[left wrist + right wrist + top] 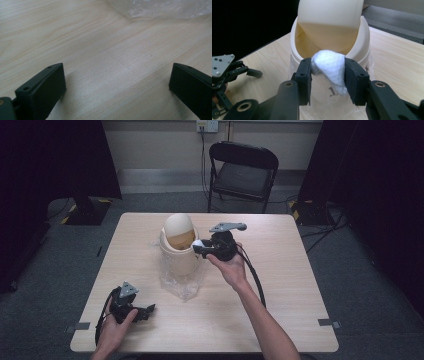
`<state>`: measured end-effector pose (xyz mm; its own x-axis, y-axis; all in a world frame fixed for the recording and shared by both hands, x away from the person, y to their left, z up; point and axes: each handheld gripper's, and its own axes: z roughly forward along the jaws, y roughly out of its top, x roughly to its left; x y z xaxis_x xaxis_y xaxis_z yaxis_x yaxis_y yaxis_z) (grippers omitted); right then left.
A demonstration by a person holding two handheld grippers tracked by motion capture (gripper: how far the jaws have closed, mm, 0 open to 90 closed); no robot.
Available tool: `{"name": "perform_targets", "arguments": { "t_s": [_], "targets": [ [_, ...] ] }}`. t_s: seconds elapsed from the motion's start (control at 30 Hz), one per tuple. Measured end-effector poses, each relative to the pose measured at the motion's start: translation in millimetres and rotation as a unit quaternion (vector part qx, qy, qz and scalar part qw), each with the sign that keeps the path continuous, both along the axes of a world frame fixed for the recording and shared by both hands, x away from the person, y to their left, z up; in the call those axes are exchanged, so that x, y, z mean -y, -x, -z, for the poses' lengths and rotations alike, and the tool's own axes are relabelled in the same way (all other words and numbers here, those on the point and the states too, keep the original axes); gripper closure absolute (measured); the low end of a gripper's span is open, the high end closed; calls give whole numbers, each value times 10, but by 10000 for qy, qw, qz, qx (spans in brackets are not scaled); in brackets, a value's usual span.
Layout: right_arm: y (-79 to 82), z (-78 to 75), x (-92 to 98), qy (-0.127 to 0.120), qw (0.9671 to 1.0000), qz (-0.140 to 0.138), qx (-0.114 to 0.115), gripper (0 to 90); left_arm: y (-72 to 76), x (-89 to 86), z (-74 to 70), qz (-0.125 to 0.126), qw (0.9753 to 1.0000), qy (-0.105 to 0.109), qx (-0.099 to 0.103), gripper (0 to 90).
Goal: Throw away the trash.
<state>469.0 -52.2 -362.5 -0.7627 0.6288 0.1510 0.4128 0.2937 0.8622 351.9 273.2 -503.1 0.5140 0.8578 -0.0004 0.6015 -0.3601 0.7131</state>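
The right tongs [327,75] are gripping a white wad [330,68] at the rim of the bin [359,47], just before its opening. The left tongs [116,87] are standing open over the table [100,50], near the clear bag [162,8] under the bin.

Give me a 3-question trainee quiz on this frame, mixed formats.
1. True or false: the right hand-held gripper is shut on the cotton wad.
2. Where does the left hand-held gripper sit? A) over the bin B) low at the table's near-left corner, jaws apart C) on the chair
3. Fill in: the wad is held at the mouth of the ___, whose swing lid is tipped open.

Key: 1 true; 2 B; 3 bin.
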Motion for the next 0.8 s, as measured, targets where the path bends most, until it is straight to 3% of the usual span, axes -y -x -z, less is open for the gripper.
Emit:
{"name": "perform_targets", "arguments": {
  "t_s": [0.2, 0.8],
  "targets": [
    [-71, -77, -104, 24, 10000, -43, -35, 600, 1, 0, -1, -2, 10000, -3, -2, 2],
    [-244, -17, -395, 217, 9996, -146, -123, 600, 4, 0, 0, -7, 10000, -12, 6, 3]
  ]
}}
